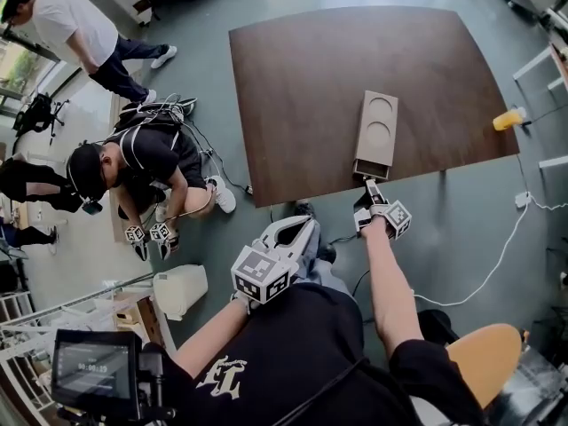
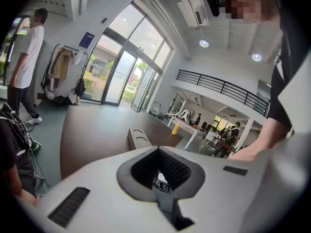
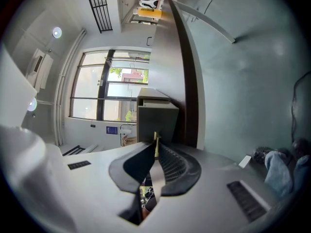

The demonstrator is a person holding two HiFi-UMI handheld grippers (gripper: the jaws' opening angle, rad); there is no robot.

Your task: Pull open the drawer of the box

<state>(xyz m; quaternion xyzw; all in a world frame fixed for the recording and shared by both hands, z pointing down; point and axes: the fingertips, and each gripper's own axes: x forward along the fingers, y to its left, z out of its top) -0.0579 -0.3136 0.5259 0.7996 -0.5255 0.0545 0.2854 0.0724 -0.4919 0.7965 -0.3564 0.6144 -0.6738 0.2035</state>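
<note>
We logged the box (image 1: 377, 124) lying on the dark brown tabletop (image 1: 302, 87), close to its near edge, with two round recesses in its top face. Its drawer (image 1: 371, 169) faced the person and stood out a little from the box body, its front about level with the tabletop's edge.

Right gripper (image 1: 368, 185): held at the drawer front, arm stretched forward. In the right gripper view the fingers (image 3: 167, 161) were closed on a thin yellowish tab (image 3: 156, 141) projecting from the drawer face (image 3: 156, 123) — tab pinched between the ribbed pads, box directly ahead.

Left gripper (image 1: 305, 229): held low in front of the person's body, over the floor, well apart from the box and short of the tabletop's edge. In the left gripper view its fingers (image 2: 172, 166) were pressed together with nothing between them; the box (image 2: 138, 137) showed beyond them on the tabletop.

Surroundings — at the left of the head view we noted a crouching person (image 1: 142, 162) holding another pair of grippers, and a standing person (image 1: 75, 29) farther back.
</note>
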